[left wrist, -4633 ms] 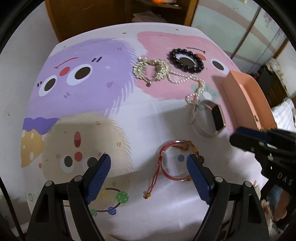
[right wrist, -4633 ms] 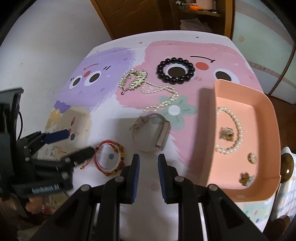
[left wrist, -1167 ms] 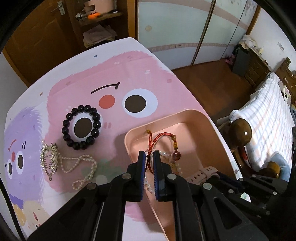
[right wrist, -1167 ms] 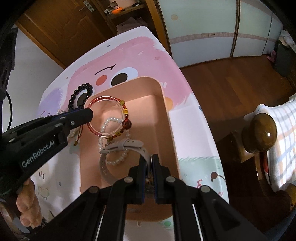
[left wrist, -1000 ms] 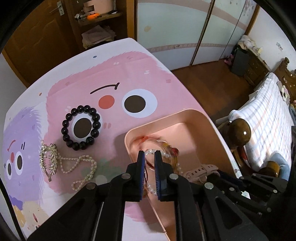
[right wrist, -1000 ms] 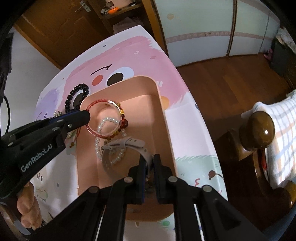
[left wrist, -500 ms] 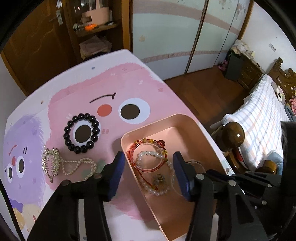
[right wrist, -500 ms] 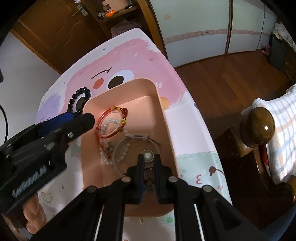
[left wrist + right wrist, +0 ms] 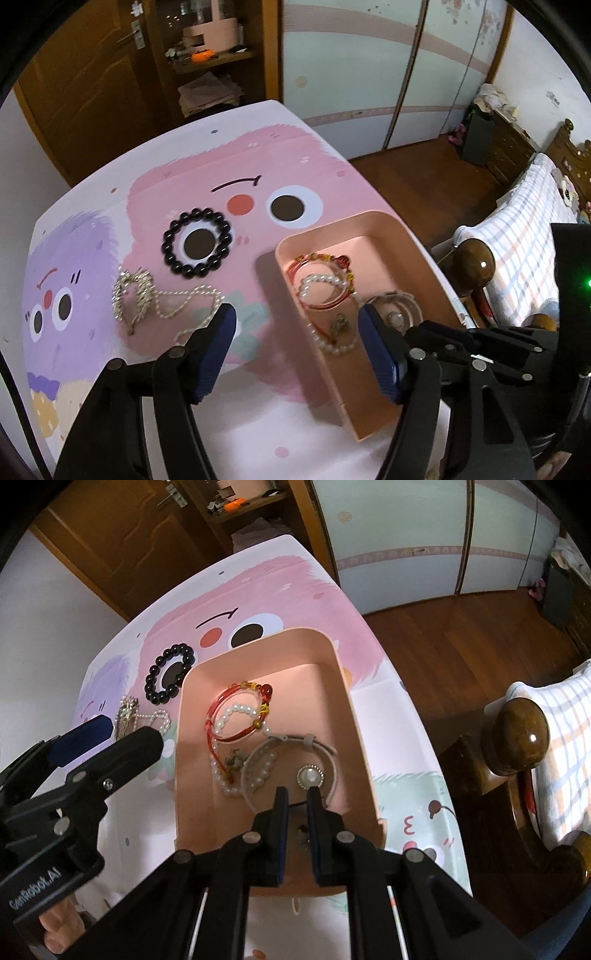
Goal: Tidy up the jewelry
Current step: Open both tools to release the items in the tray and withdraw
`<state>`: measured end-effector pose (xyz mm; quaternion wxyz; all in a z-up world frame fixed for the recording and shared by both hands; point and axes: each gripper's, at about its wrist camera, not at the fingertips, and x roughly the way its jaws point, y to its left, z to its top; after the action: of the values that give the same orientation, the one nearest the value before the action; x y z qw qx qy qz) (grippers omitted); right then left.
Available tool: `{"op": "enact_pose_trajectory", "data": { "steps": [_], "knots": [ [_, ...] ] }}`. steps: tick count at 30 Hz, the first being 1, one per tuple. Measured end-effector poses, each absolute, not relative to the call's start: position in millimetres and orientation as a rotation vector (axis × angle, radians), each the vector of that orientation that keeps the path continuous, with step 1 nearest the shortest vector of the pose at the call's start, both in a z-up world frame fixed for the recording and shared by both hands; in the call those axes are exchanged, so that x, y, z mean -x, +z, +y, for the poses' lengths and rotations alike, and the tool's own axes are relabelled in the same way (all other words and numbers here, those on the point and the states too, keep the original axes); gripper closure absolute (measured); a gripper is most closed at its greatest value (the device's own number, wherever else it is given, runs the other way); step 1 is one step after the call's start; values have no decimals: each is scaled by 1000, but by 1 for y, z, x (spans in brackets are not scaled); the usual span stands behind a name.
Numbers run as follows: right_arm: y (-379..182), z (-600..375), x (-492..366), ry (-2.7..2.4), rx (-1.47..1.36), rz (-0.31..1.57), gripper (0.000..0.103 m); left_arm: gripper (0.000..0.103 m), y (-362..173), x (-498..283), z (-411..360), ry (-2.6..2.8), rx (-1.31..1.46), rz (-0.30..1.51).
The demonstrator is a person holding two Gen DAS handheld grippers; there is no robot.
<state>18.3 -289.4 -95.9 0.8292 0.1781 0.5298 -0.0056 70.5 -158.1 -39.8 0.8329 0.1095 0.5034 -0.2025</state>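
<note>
A pink tray point(image 9: 354, 220) point(image 9: 258, 642) stands at the table's right side. In it lie a red string bracelet point(image 9: 295, 269) point(image 9: 212, 709), a pearl bracelet point(image 9: 321, 278) point(image 9: 236, 709) and a grey watch point(image 9: 395, 315) point(image 9: 310, 777) lying face up. My left gripper point(image 9: 295, 328) point(image 9: 131, 731) hovers over the tray's left wall; its jaws are opening and nothing is between them. My right gripper point(image 9: 297, 799) point(image 9: 424, 328) is low in the tray's near end, shut on the watch's strap. A black bead bracelet point(image 9: 167, 243) point(image 9: 149, 685) and a gold and pearl necklace point(image 9: 136, 291) point(image 9: 125, 709) lie on the mat.
The table's edge runs just right of the tray, with wood floor beyond. A wooden bedpost point(image 9: 474, 262) point(image 9: 517, 731) and a checked bed stand at the right. A door and shelves are behind the table. A hand point(image 9: 55, 923) grips the left gripper.
My left gripper let go of the red bracelet, which now lies in the tray; its jaws spread and it drew up and back. The watch came to lie flat in the tray.
</note>
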Motion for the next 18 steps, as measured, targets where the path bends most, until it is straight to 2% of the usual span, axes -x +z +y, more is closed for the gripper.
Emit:
{"op": "enact_pose_trajectory", "data": {
  "steps": [5, 18],
  "knots": [
    [-94, -283, -16, -9, -361, 1122, 93, 32, -41, -67, -142, -395, -227, 1071],
    [-85, -265, -16, 4, -316, 1111, 93, 32, -46, -62, -91, -309, -180, 1083]
  ]
}}
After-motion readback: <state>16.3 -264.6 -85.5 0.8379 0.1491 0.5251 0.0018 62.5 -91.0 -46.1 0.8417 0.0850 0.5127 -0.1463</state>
